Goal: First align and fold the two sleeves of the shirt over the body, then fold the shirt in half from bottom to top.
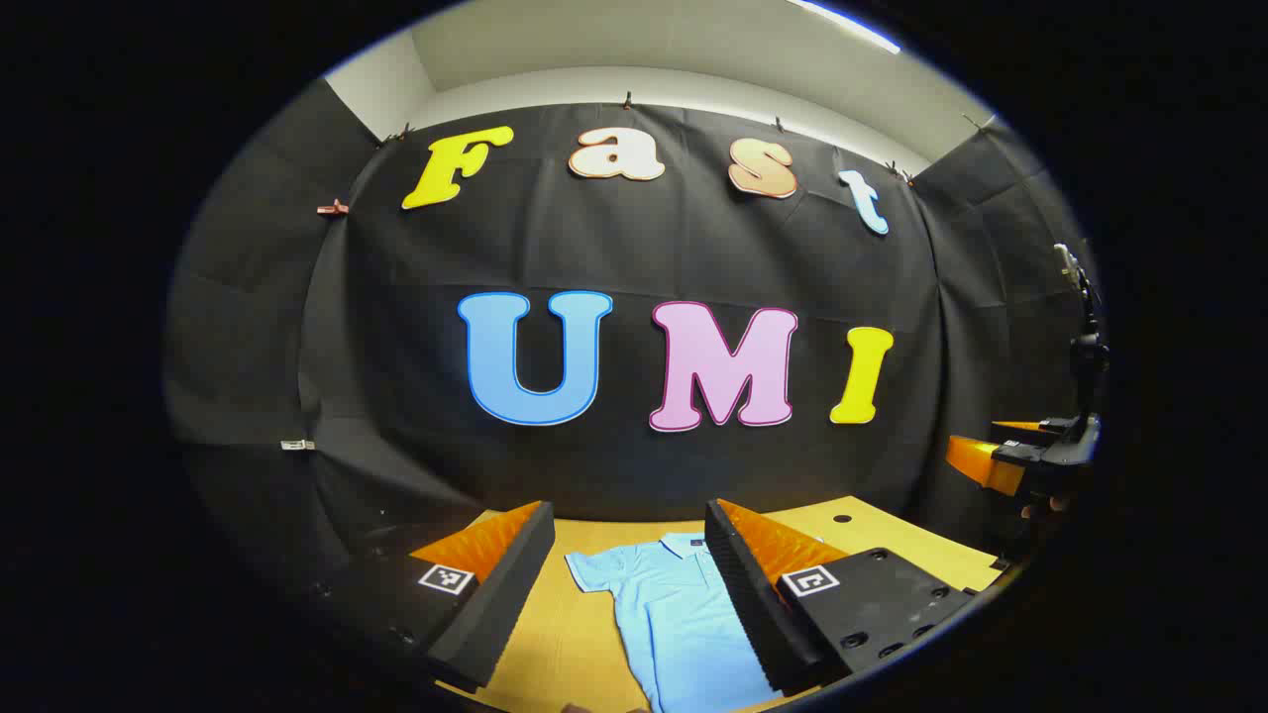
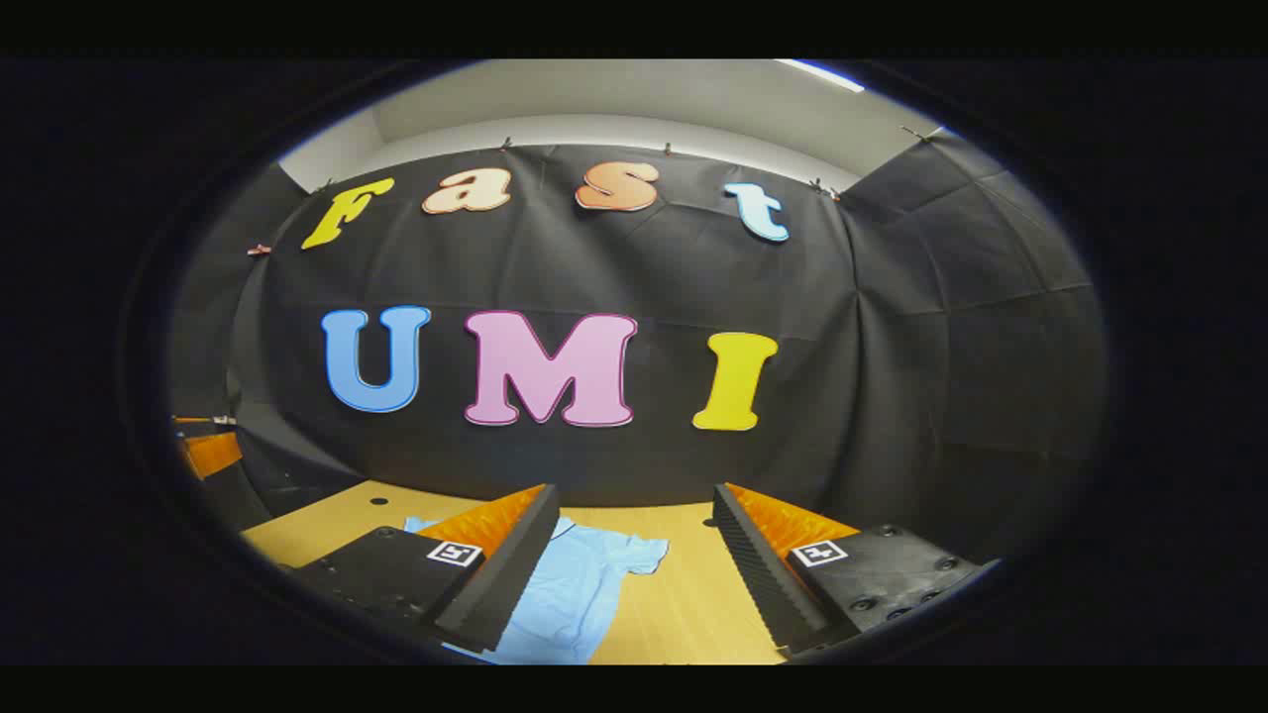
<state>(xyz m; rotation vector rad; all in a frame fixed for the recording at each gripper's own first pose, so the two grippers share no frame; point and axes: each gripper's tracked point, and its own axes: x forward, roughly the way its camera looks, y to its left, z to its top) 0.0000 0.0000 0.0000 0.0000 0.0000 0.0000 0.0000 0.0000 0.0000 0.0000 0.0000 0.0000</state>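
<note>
A light blue polo shirt [image 1: 674, 614] lies flat on the wooden table [image 1: 565, 634], collar toward the far wall, one short sleeve spread out to the left. My left gripper [image 1: 629, 525] hovers above it, open, with nothing between its fingers. In the right gripper view the same shirt [image 2: 580, 584] lies at lower left with its other sleeve spread to the right. My right gripper [image 2: 634, 505] is open above the table beside that sleeve. The right gripper [image 1: 1020, 460] also appears at the far right of the left gripper view, held up off the table.
The table [image 2: 693, 604] ends at the black cloth wall behind it. A small round hole [image 1: 842, 518] sits near the table's far right corner. The left gripper [image 2: 203, 446] shows at the left edge of the right gripper view.
</note>
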